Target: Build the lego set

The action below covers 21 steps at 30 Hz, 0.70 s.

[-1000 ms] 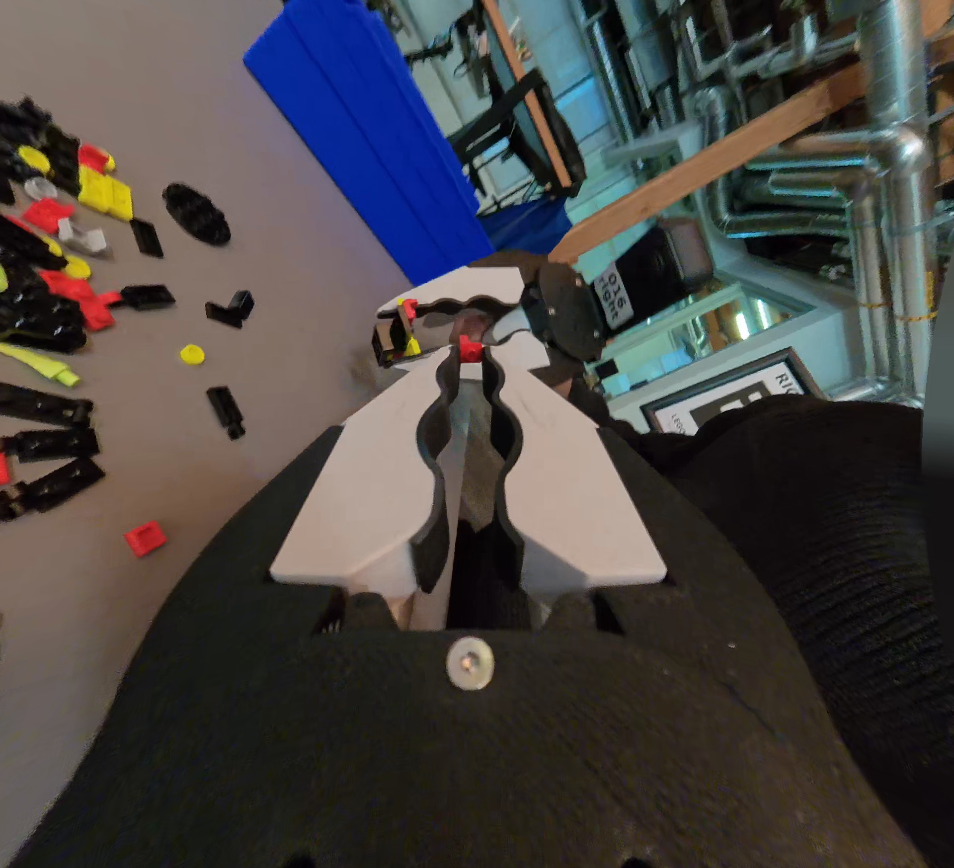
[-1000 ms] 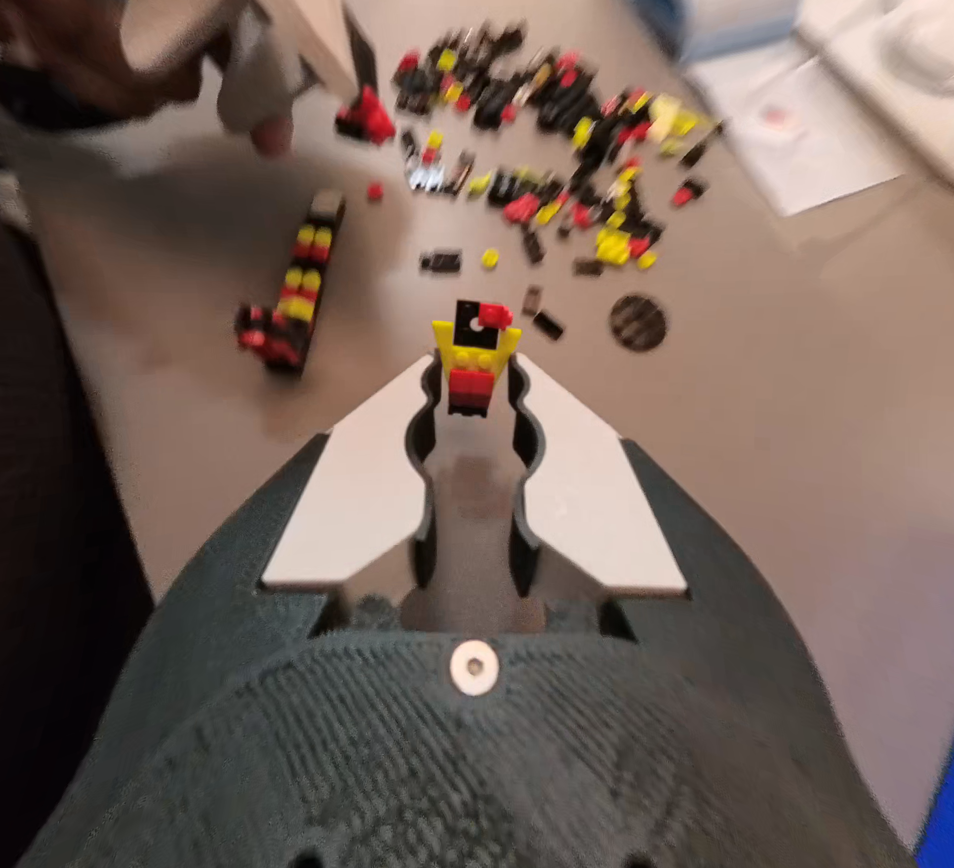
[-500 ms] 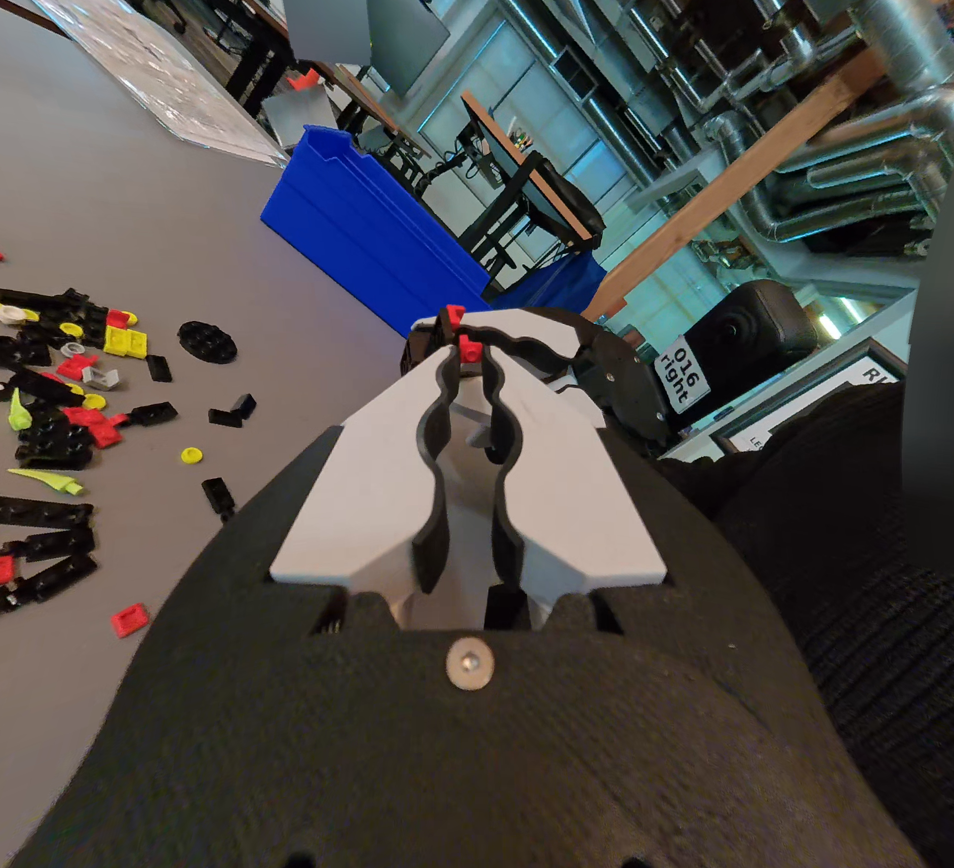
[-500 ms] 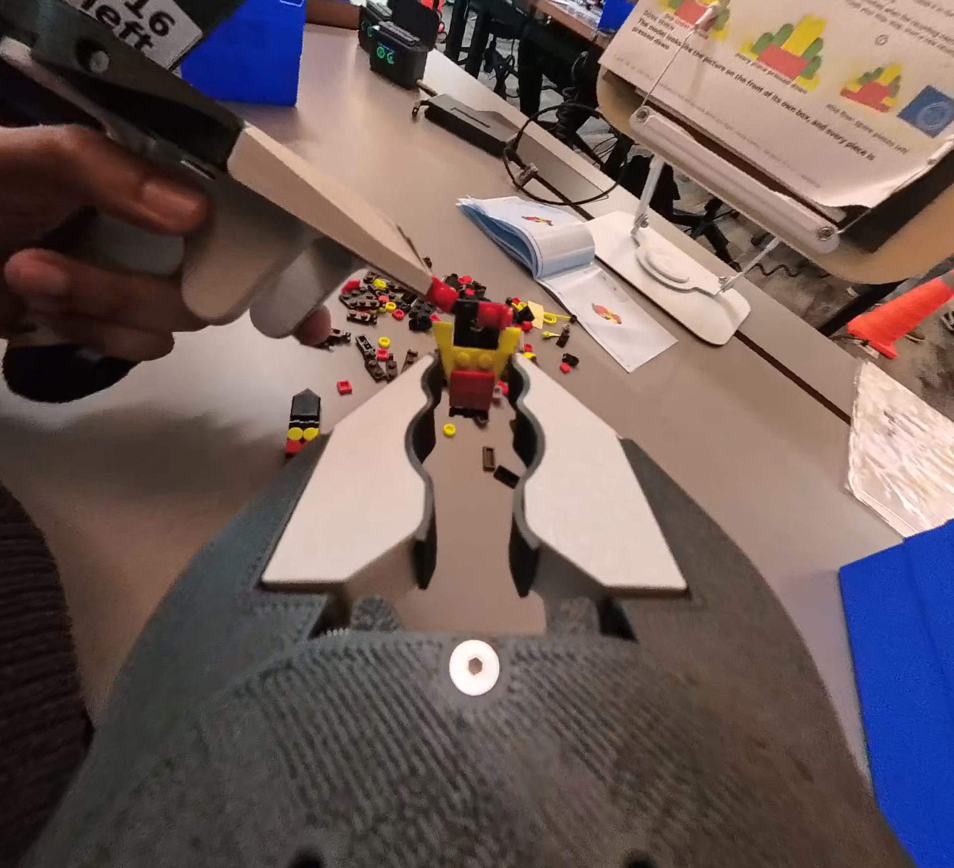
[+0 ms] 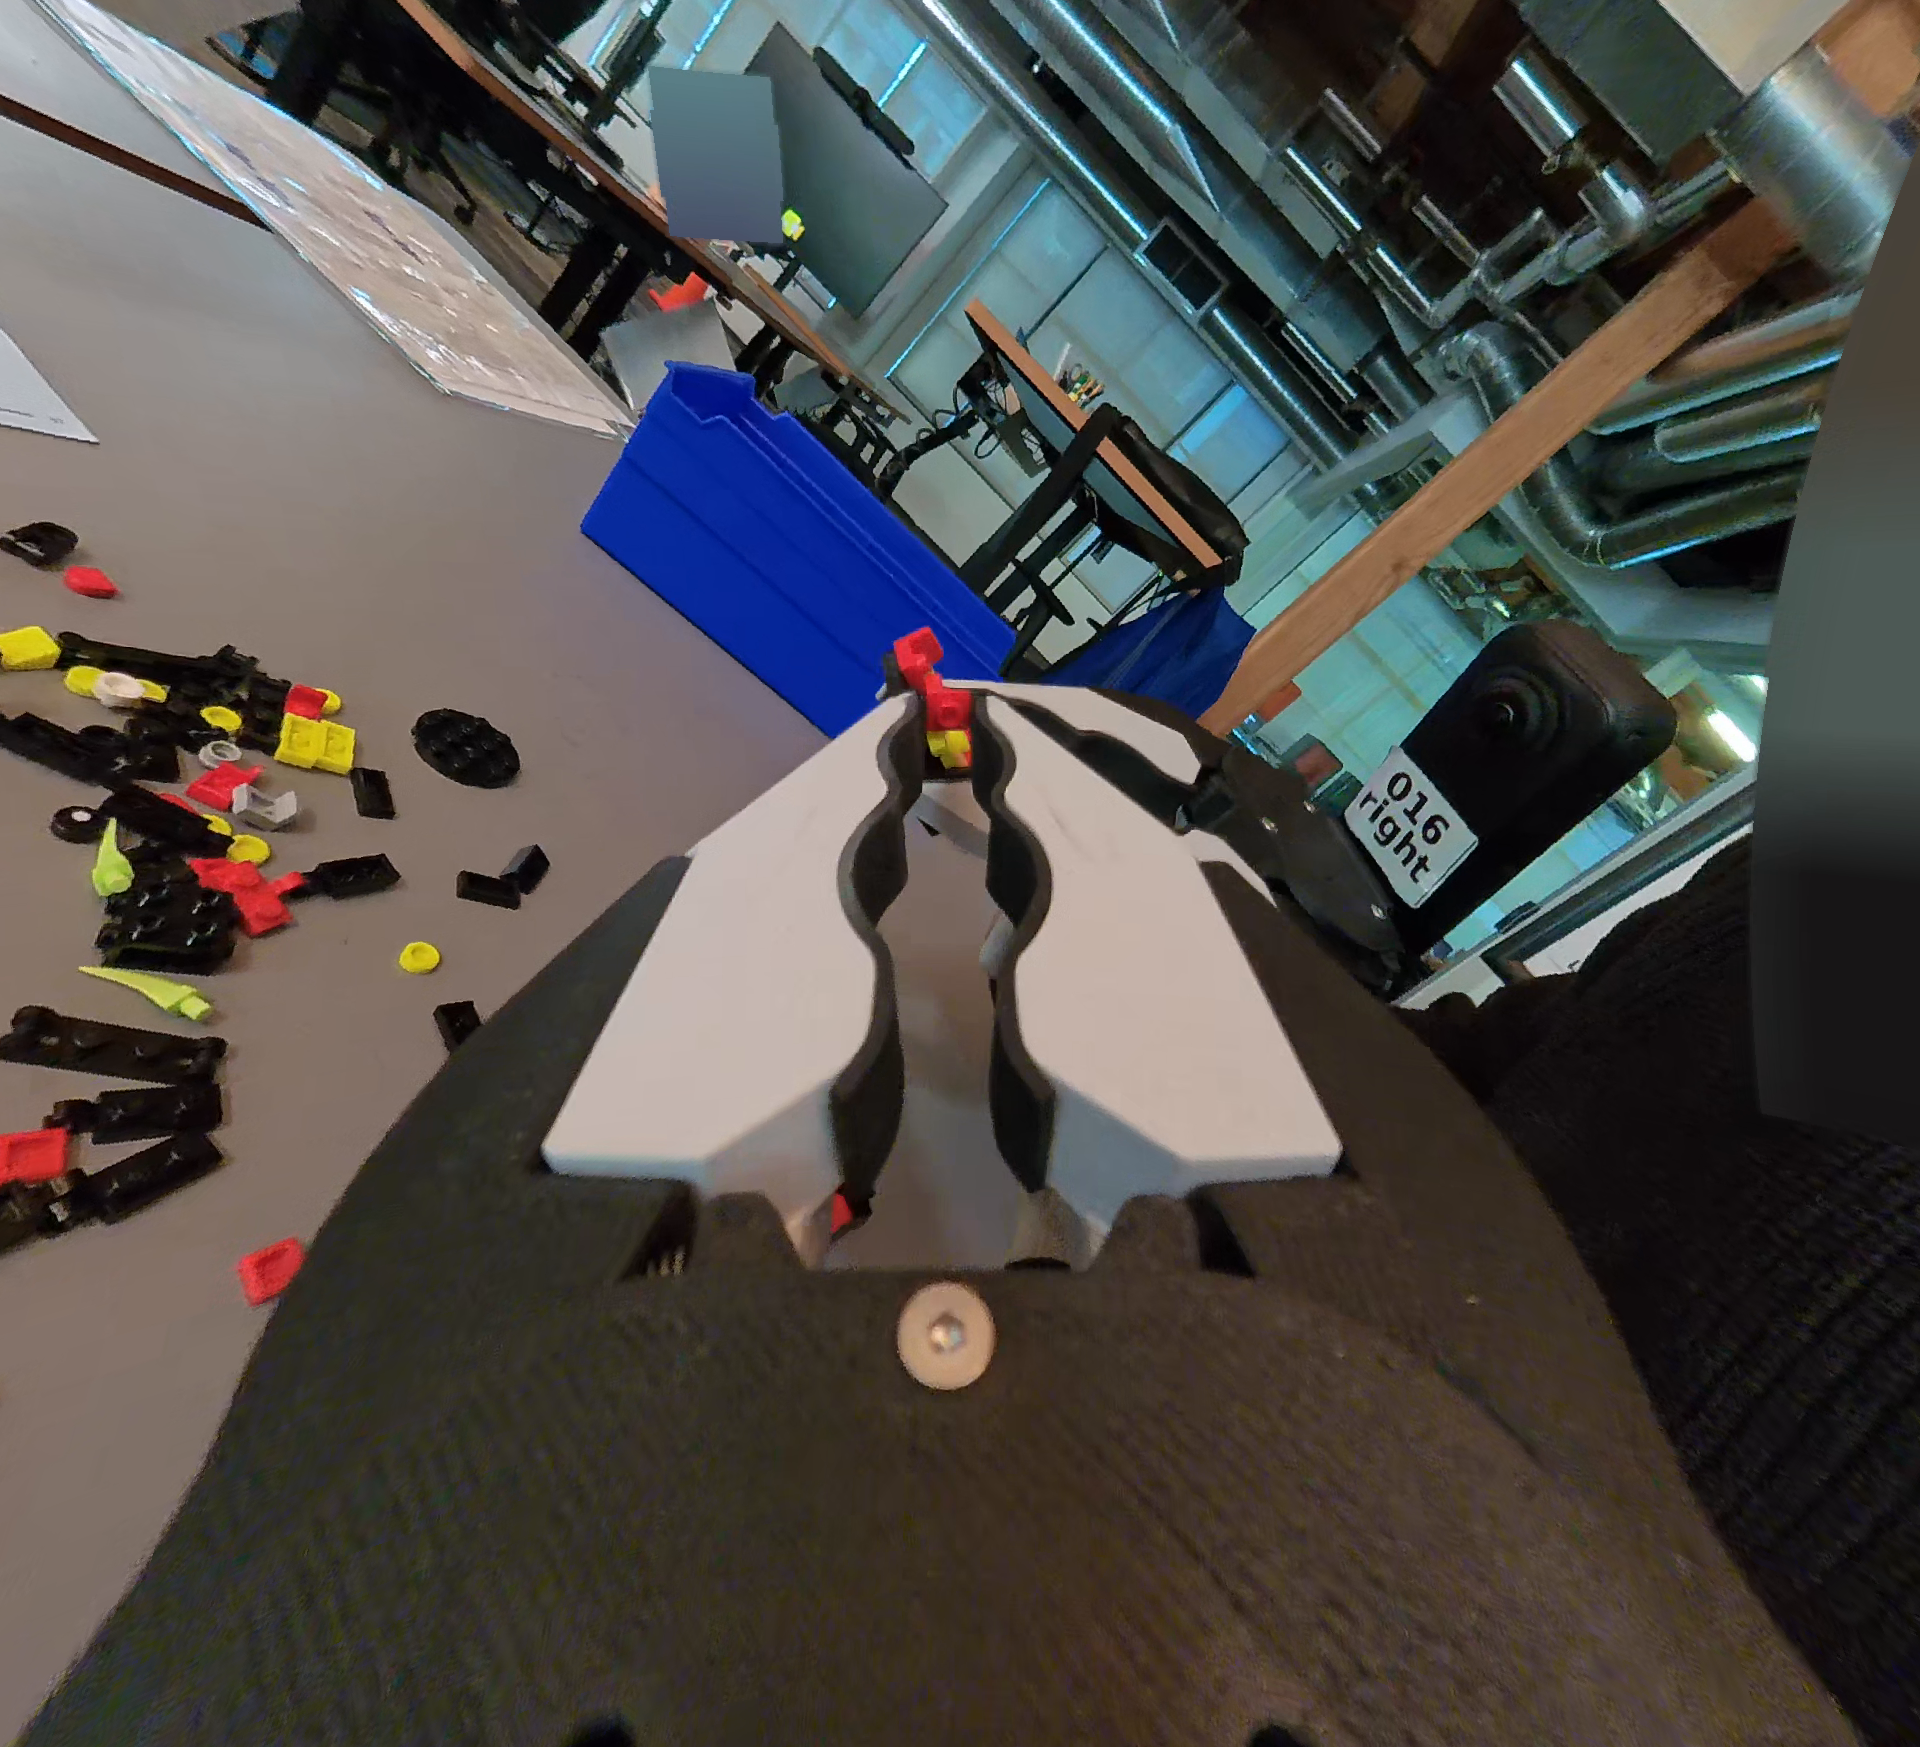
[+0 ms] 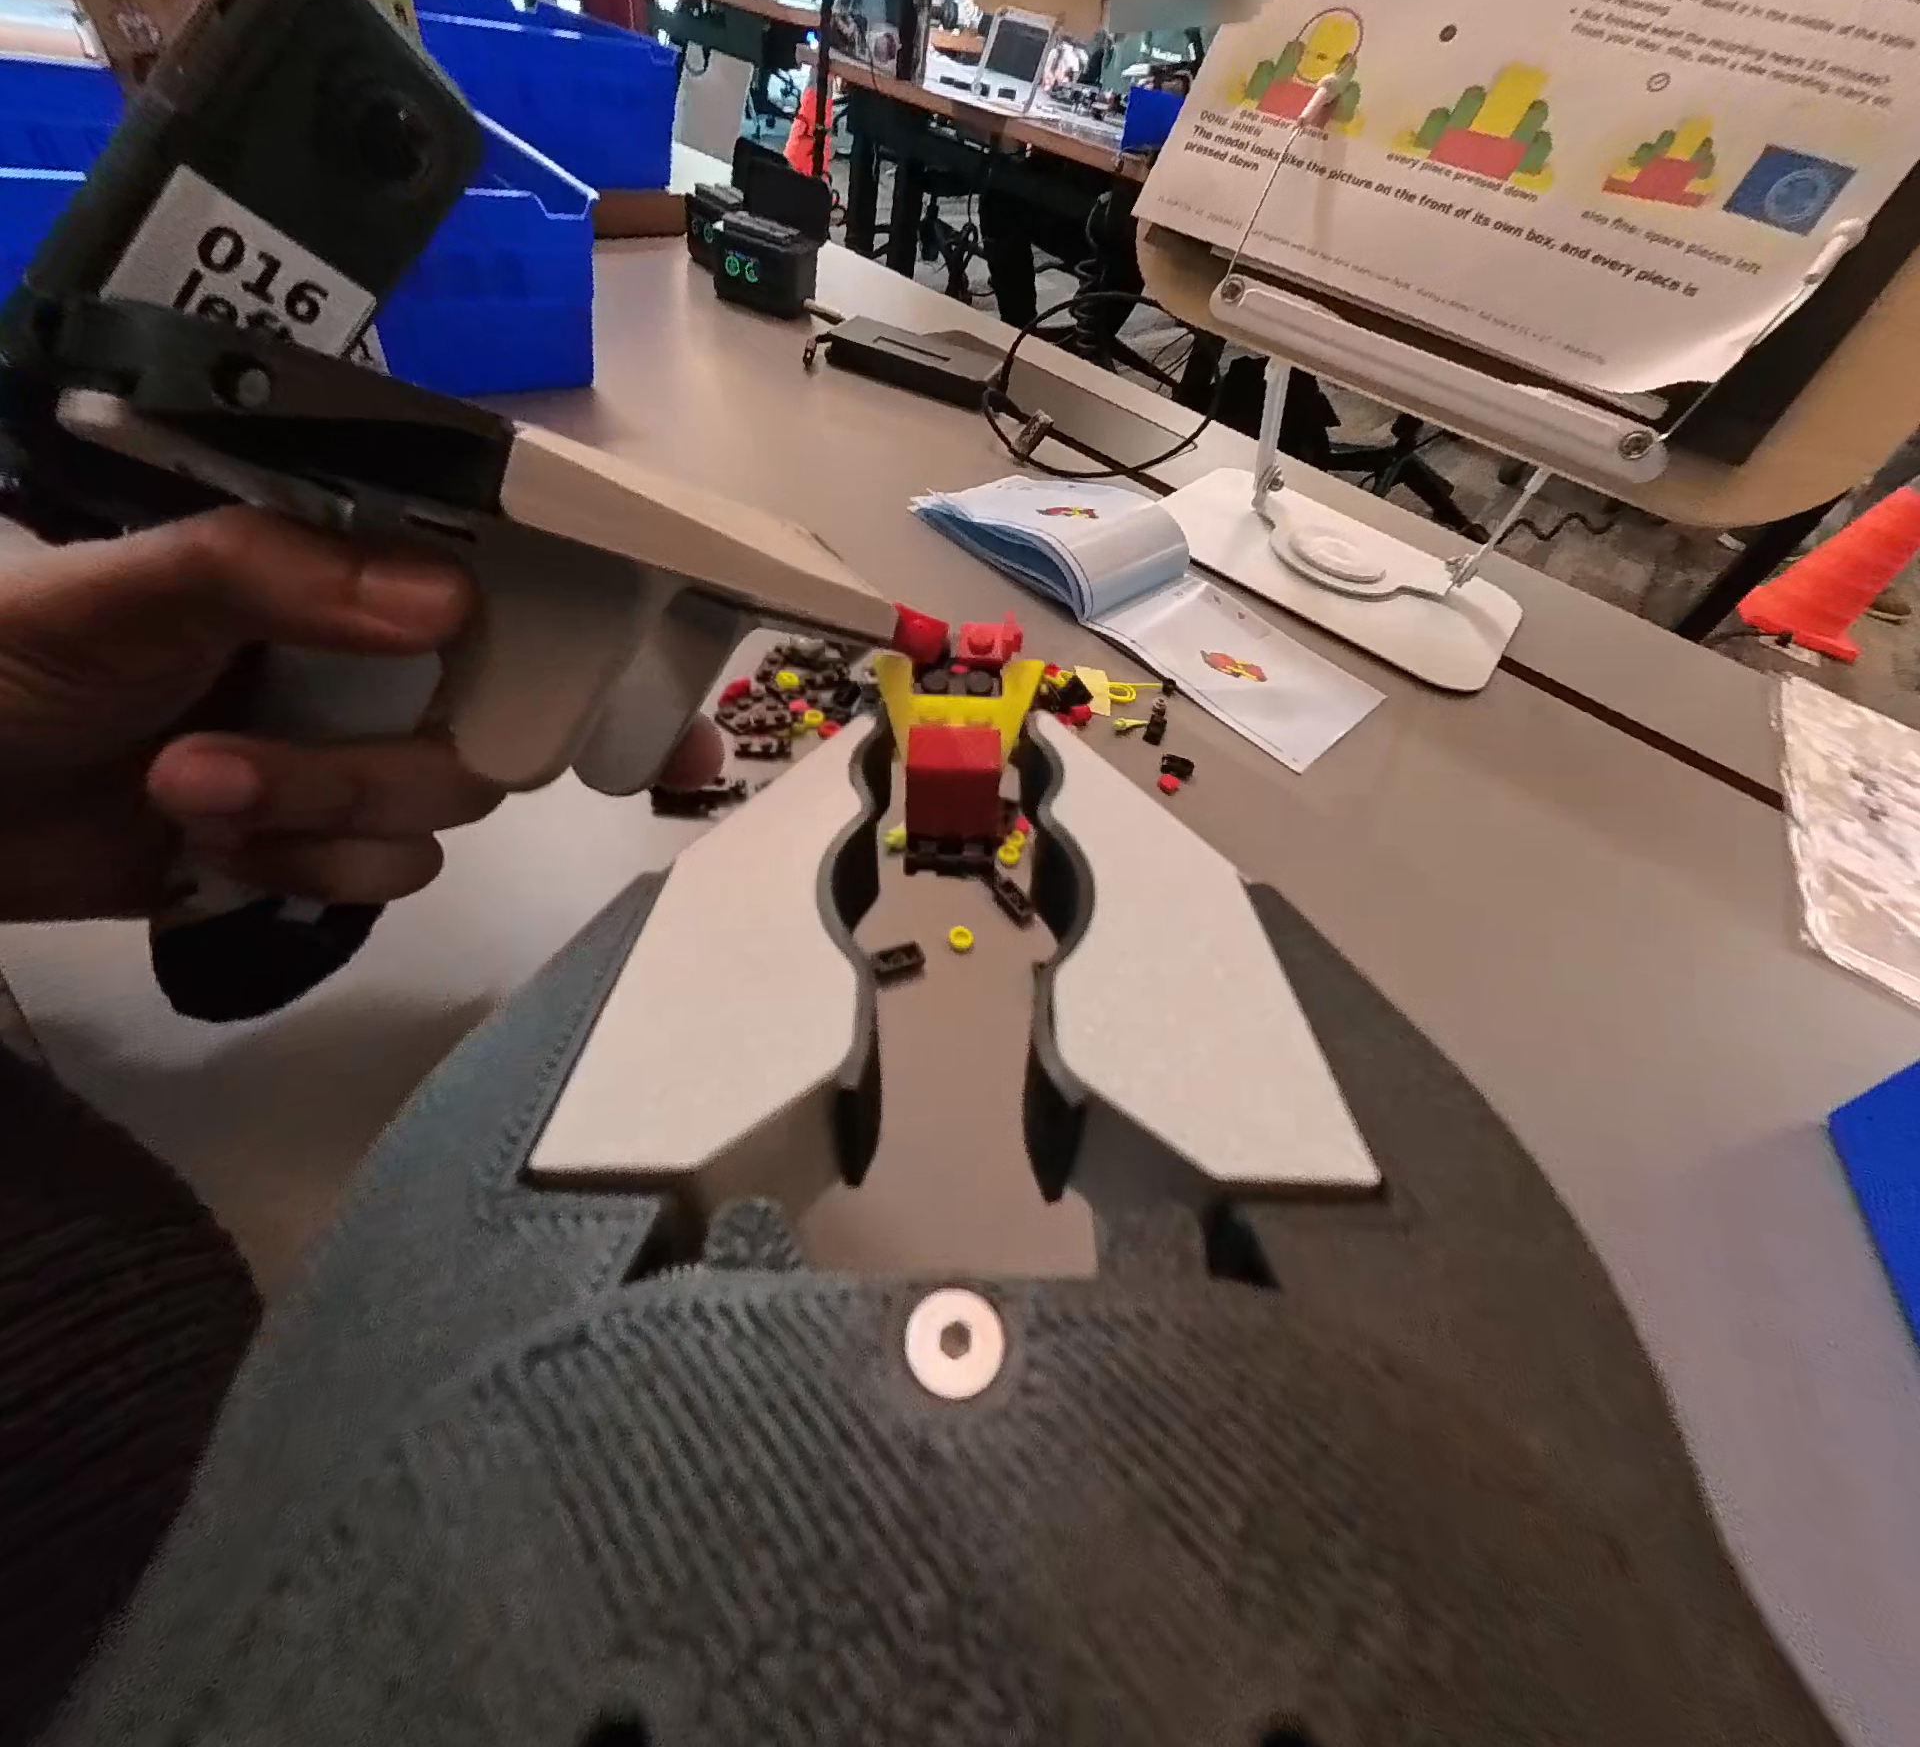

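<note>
My right gripper (image 6: pixel 954 739) is shut on a small assembly (image 6: pixel 951 767) of red, yellow and black bricks and holds it above the table. My left gripper (image 5: pixel 940 718) is shut on a small red piece (image 5: pixel 945 705). In the right wrist view it comes in from the left (image 6: pixel 883 622), with the red piece (image 6: pixel 920 629) touching the assembly's top, next to another red brick (image 6: pixel 987 639). The right gripper's fingers (image 5: pixel 1091 726) show just beyond my left tips. Loose black, red and yellow pieces (image 5: pixel 187 824) lie on the grey table; they also show behind the assembly (image 6: pixel 790 700).
A blue bin (image 5: pixel 769 544) stands on the table beyond the grippers. An open booklet (image 6: pixel 1070 544) and a white stand with an instruction sheet (image 6: pixel 1507 87) are at the back right. More blue bins (image 6: pixel 499 274) stand at the back left. A hand (image 6: pixel 239 689) holds the left gripper. My left and right fingertips are right by each other.
Both grippers tilted up from looking down at the table. The left gripper brought its red piece onto the top of the assembly held by the right gripper.
</note>
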Motion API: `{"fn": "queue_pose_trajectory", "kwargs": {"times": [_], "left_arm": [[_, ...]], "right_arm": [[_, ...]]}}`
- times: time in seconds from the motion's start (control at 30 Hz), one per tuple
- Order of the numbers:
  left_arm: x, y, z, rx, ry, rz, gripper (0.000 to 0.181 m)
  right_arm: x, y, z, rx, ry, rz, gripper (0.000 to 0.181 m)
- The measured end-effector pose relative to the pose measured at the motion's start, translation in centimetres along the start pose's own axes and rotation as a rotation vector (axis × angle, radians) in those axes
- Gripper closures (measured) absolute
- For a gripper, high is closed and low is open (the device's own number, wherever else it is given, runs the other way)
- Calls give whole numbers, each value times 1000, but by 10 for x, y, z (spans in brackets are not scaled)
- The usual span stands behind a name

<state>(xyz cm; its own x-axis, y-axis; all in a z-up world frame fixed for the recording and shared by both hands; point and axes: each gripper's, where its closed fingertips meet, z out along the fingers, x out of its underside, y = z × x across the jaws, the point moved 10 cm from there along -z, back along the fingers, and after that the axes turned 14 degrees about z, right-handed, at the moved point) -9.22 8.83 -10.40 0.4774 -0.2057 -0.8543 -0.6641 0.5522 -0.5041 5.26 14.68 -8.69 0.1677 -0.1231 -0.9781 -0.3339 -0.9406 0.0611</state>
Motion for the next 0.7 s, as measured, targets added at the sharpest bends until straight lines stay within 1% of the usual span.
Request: {"fn": "queue_pose_trajectory", "kwargs": {"times": [0.17,0.3,0.4,0.5,0.57,0.63,0.7], "left_arm": [[0,0,-2,3,-44,-66,175],[2,2,-4,43,-142,-231,175],[7,6,-4,78,-165,-339,175],[7,10,-6,106,-201,-399,175],[7,14,-9,82,-200,-393,175],[5,19,-12,66,-197,-383,175],[4,23,-15,43,-191,-366,175]], "right_arm": [[-1,1,-1,25,-47,-8,160],[-4,-1,-4,46,-99,-33,160],[-3,-2,-3,42,-92,-45,160],[-1,-2,-2,36,-80,-73,160],[3,-7,2,32,-17,-89,160],[15,-19,8,38,124,-49,159],[31,-33,11,39,284,46,159]]}}
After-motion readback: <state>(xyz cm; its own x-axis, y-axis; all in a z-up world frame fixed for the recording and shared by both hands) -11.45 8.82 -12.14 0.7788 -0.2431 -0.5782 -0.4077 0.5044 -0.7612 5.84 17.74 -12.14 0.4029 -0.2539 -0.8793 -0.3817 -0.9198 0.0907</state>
